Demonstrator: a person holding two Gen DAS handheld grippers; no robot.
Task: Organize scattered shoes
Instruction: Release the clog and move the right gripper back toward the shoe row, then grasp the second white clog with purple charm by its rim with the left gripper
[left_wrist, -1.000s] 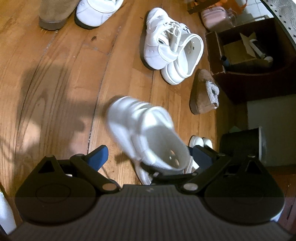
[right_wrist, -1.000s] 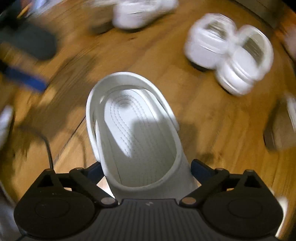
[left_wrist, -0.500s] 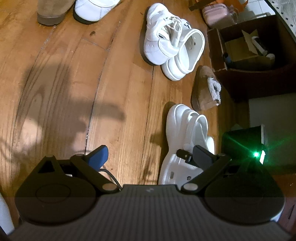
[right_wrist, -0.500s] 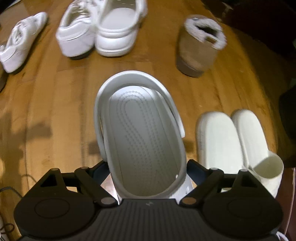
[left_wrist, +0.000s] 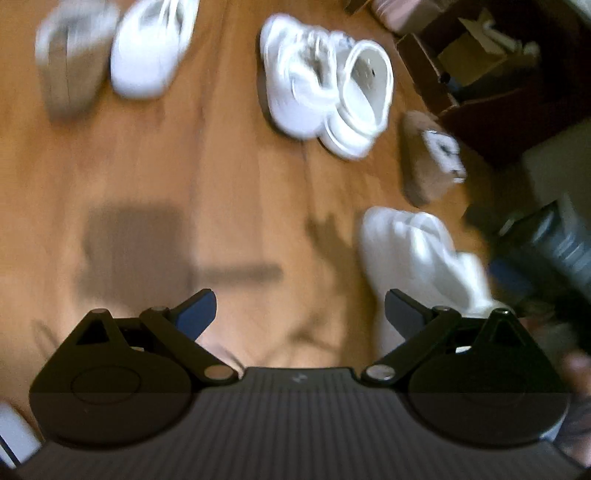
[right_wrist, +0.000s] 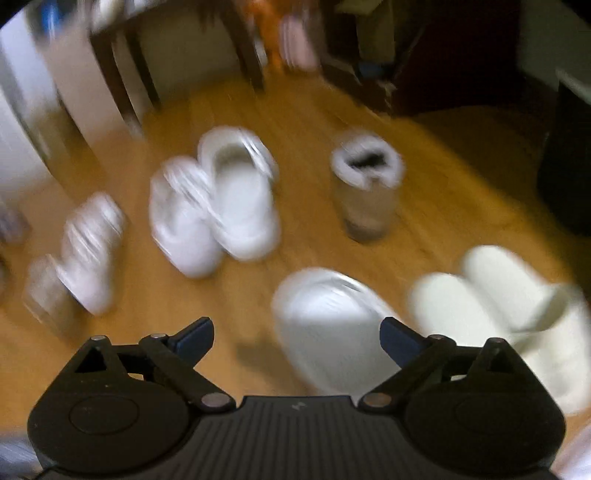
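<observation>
Both views were smeared by motion, so fine detail was lost. The right gripper (right_wrist: 296, 334) hung with its jaws spread wide and nothing between them; the white clog (right_wrist: 332, 325) lay on the wooden floor (right_wrist: 303, 122) just ahead and slightly to the right of the gap, its long axis running roughly away from the tool and leaning left at the far end. Just beside it on the right sat a pair of cream slides (right_wrist: 498, 306), close enough that I could not tell whether they touched. The left gripper (left_wrist: 300, 310) was likewise released and empty, over bare floor, with the same white footwear off to its right. Judging by that, the right hand was nearer the clog. Its likely mate, another white clog (right_wrist: 243, 199), rested against a white sneaker (right_wrist: 181, 225) farther off to the left, with a tan fleece-lined boot (right_wrist: 365, 188) standing upright to the right. The clog looked smooth, moulded and broad-toed, probably light and rigid enough to pinch by its rim.
</observation>
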